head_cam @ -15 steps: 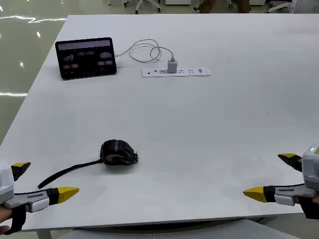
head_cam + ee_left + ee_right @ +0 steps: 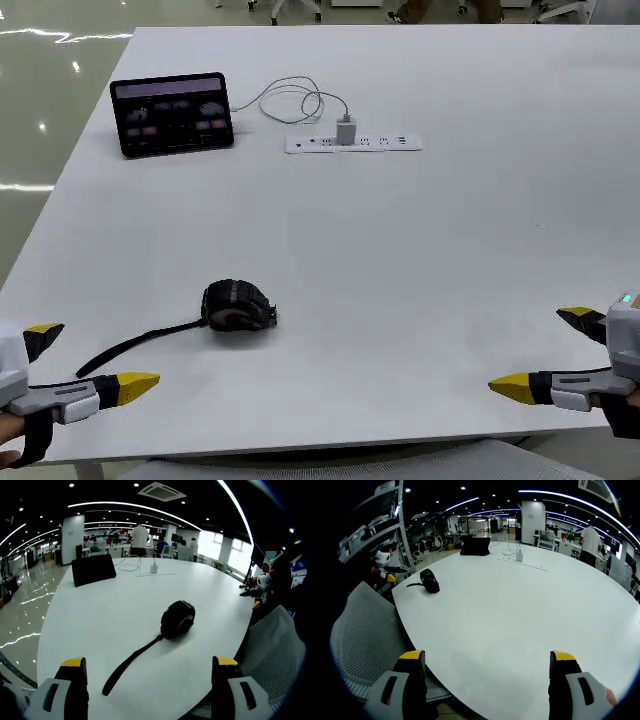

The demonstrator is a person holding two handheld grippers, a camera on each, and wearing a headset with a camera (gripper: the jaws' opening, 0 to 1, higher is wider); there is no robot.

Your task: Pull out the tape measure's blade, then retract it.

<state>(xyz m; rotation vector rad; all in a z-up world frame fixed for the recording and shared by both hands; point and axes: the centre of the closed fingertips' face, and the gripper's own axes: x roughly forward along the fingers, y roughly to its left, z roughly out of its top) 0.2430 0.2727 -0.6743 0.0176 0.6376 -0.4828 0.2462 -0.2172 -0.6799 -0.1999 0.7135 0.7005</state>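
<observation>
We see the tape [image 2: 238,306] lying on the table [image 2: 420,250] near the front edge, approx. 7 o'clock from the table's middle in the head view. Its black strap [image 2: 135,345] trails off toward 8 o'clock. Nothing touches it.

The left gripper [image 2: 93,356] hangs by the front-left corner, at 8 o'clock of the tape and near the strap's end. The right gripper [image 2: 543,351] hangs well apart, at approx. 4 o'clock of the tape by the front edge. Both have jaws spread wide w/ nothing btw them.

We read this as the start: blade not yet out, both tools held low and open, ready to go in. We judge the left one is placed to pin the case, since its own view has the tape at 12 o'clock btw its jaws. The right one prob. has to cross over for the blade tip.

Hard to make out:
- **Blade hook and lock button:** the case is small and dark in all 3 views, so we can't tell which side the blade exits.
- **Gripper bodies:** in the head view the frame edge cuts off the left one at 8 o'clock and the right one at 4 o'clock.
- **Tablet [image 2: 172,113]:** it stands at 11 o'clock, screen too dim to read.
- **Power strip [image 2: 353,144]:** it lies at 12 o'clock w/ a charger [image 2: 346,131] and a looped cable [image 2: 290,100].
</observation>
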